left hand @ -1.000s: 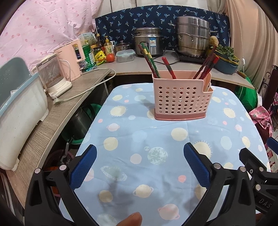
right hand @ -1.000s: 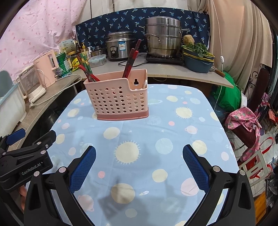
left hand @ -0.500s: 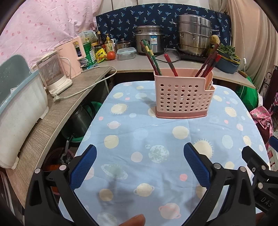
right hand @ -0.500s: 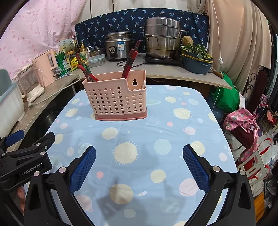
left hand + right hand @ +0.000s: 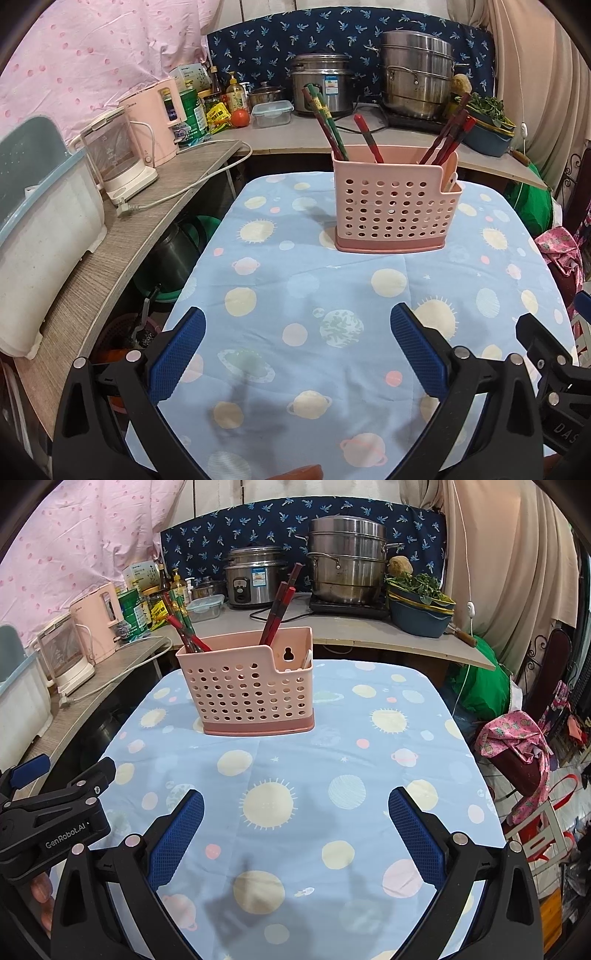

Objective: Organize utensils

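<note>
A pink perforated utensil basket (image 5: 394, 206) stands upright on the blue planet-print tablecloth (image 5: 332, 295); it also shows in the right wrist view (image 5: 250, 692). Red and green chopsticks (image 5: 325, 118) lean in its left part, dark red chopsticks (image 5: 448, 134) in its right part, and a white utensil (image 5: 451, 181) sits in the small side pocket. My left gripper (image 5: 297, 354) is open and empty, well short of the basket. My right gripper (image 5: 295, 834) is open and empty beside it, also short of the basket.
A wooden counter (image 5: 122, 229) runs along the left with kettles (image 5: 118, 158) and a white bin (image 5: 40, 236). The back counter holds a rice cooker (image 5: 321, 86), steel pots (image 5: 417, 74) and a bowl of greens (image 5: 419, 605). A chair with pink cloth (image 5: 517, 746) stands to the right.
Both grippers have drawn back and risen slightly, so the basket looks a little farther away. Both stay open and empty.
</note>
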